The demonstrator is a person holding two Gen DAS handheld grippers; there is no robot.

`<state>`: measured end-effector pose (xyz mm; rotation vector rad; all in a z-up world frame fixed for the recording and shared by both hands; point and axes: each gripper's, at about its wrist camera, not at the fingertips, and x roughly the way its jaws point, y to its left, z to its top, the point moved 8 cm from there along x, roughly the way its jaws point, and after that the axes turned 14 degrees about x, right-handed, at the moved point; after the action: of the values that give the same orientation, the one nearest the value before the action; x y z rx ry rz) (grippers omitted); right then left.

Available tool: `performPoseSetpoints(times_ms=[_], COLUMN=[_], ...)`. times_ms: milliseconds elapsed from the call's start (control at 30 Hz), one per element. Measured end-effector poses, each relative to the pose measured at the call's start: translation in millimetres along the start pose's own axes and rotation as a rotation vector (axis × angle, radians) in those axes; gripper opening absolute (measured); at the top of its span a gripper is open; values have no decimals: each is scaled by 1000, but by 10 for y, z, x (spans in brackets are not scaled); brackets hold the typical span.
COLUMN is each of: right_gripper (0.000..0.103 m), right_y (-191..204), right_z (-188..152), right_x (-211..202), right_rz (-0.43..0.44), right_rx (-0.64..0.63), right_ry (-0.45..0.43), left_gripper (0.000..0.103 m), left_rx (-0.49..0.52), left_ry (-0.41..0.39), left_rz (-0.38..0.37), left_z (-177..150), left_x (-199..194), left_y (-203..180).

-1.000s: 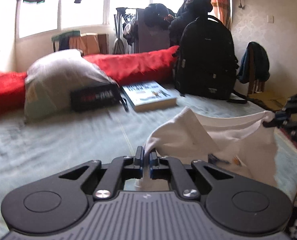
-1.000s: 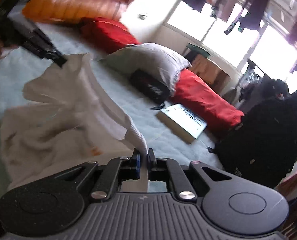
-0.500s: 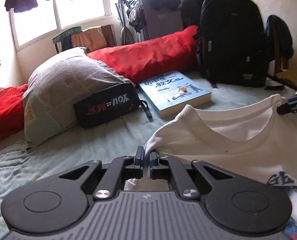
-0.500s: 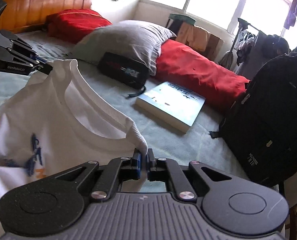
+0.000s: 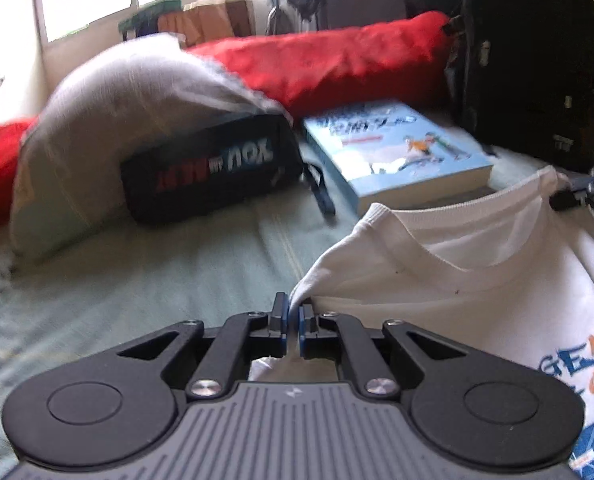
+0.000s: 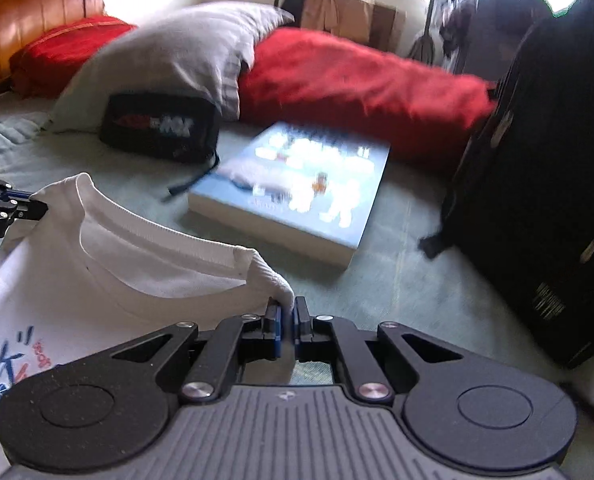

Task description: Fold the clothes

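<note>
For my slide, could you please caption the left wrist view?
Left gripper pinches white T-shirt shoulder above the bed.

A grey pillow lies on the pale green bed; a black pouch with red and white lettering leans against it; a blue-covered book lies just beside the pouch; a long red cushion runs behind them; a black backpack stands at the book's far side; the orange wooden headboard shows beyond a second red cushion.
</note>
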<state>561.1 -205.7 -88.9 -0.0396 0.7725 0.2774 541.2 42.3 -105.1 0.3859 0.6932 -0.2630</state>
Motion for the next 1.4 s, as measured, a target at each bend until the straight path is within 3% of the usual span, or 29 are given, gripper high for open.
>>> performPoseSetpoints(times_ms=[33,100,167,200,300,400,467,533,633,767,933,1067,1200,1400], right_gripper=[8,13,31,34,46,70,91,96,98,99,102,103,103,103], right_y=[-14,-60,-133,-174,-244,-257,-214,-159,-73,14,132,253,264,306], right_z=[-48,-136,-189,-203,-231,-314,-460,-671,-1121,-1727,-2278,-2507,-2747,-2838], right_x=[75,186,195,166,-70,-403,-663,-899,-1211,-1499,-1827,-2031,-2078,-2089], right_rz=[6,16,20,19,36,60,61,54,48,3,-25,-30,-79,-121], right_rx=[15,55,99,119,177,216,199,178,169,157,230,250,310,325], right_ry=[25,71,92,89,72,63,53,64,131,224,256,228,254,223], left_gripper=[13,15,16,21,30,45,49,56,66,72,83,84,84,84], left_rx=[-12,-42,-47,-43,-20,-11,-8,-5,-1,0,-17,-31,-45,-83], left_ry=[26,64,54,52,44,55,68,81,101,121,117,114,111,116], left_rz=[-8,-5,-14,-15,-2,-25,-54,-83,-126,-177,-210,-237,-263,-291], left_z=[-33,-91,-102,-99,-103,-223,-343,-462,-642,-861,-1055,-1210,-1364,-1572], left_x=[79,189,153,115,-139,-461,-690,-920,-1267,-1677,-1967,-2199,-2432,-2648], left_y=[-1,12,9,12,30,-60,-162,-264,-417,-624,-896,-1113,-1331,-1568])
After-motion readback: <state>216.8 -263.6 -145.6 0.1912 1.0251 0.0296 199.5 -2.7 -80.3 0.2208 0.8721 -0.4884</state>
